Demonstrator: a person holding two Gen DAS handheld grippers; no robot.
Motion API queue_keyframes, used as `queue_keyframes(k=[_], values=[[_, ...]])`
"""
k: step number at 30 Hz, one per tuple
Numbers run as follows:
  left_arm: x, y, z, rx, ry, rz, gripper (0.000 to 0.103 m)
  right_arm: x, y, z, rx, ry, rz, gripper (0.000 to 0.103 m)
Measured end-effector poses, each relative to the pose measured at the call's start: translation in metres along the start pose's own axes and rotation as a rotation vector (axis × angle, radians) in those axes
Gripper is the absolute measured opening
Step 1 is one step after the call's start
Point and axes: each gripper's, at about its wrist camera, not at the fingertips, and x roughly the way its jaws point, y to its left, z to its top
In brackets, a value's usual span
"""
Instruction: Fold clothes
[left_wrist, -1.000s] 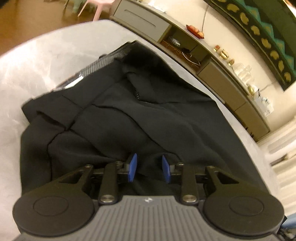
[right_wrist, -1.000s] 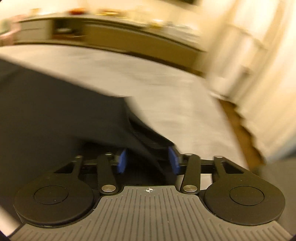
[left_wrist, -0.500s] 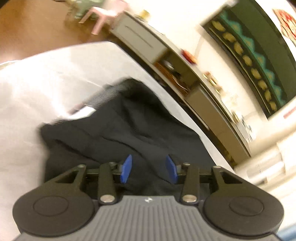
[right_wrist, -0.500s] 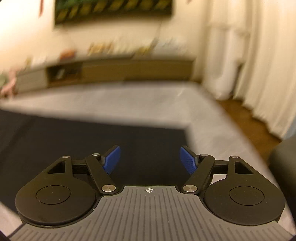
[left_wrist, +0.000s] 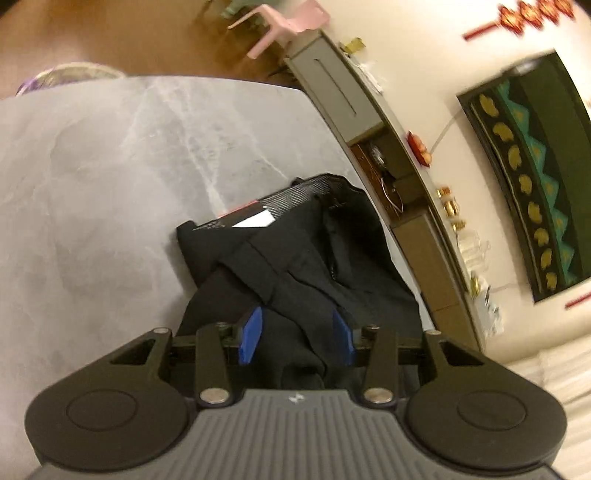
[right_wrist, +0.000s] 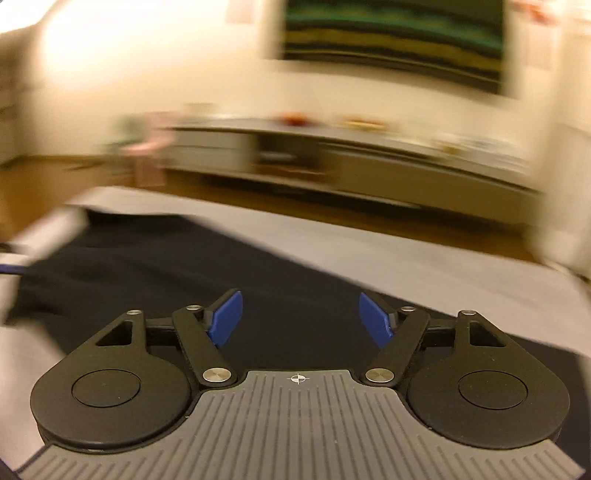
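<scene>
The black garment (left_wrist: 295, 258) lies folded in a thick, uneven bundle on the pale marble-patterned table (left_wrist: 110, 166), close to the table's far edge in the left wrist view. Its top layer shows several overlapping creases and a seam with a zip line, and at the far end a strip of dark mesh lining with a white label (left_wrist: 256, 220) and a thin red edge peeks out. In the right wrist view the same garment (right_wrist: 166, 266) spreads as a flat dark sheet over the table (right_wrist: 406, 254), blurred by motion. The left gripper (left_wrist: 297, 338) sits low over the near folds with its 2 blue pads partly apart; cloth lies between them, but the pads do not press on it. The right gripper (right_wrist: 301, 317) hovers above the cloth, its jaws opening wide with nothing between them. Beyond the table runs a long low grey-brown sideboard (left_wrist: 417, 206) with small golden and red objects on top, a dark green-and-gold wall hanging (left_wrist: 532, 166) above it, a pink chair (left_wrist: 284, 22) on the brown wooden floor (left_wrist: 110, 33).
</scene>
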Motion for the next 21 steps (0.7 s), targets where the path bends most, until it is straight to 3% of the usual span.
queue_keyframes(k=[4,7,10,13,15,16,17,21], values=[[-0.009,0.009,-0.001,-0.031,-0.017,0.025,0.042,0.069,0.147,0.056,-0.187,-0.019,0.228,0.075],[-0.012,0.015,-0.003,-0.040,-0.006,0.031,0.042,0.122,0.231,0.082,-0.306,0.007,0.312,0.075],[-0.011,0.020,-0.001,-0.047,0.033,-0.003,0.042,0.188,0.285,0.087,-0.390,0.090,0.346,0.075],[-0.015,0.026,0.001,-0.053,0.052,-0.044,0.042,0.231,0.324,0.069,-0.517,0.188,0.274,0.073],[-0.023,0.032,0.003,-0.070,0.051,-0.069,0.042,0.258,0.334,0.060,-0.605,0.290,0.213,0.056],[-0.028,0.035,0.004,-0.081,0.048,-0.084,0.042,0.264,0.334,0.061,-0.634,0.319,0.204,0.036],[-0.032,0.039,0.006,-0.090,0.041,-0.095,0.042,0.269,0.333,0.068,-0.647,0.343,0.211,0.009],[-0.040,0.048,0.020,-0.080,-0.011,-0.082,0.043,0.282,0.332,0.110,-0.728,0.344,0.161,0.002]])
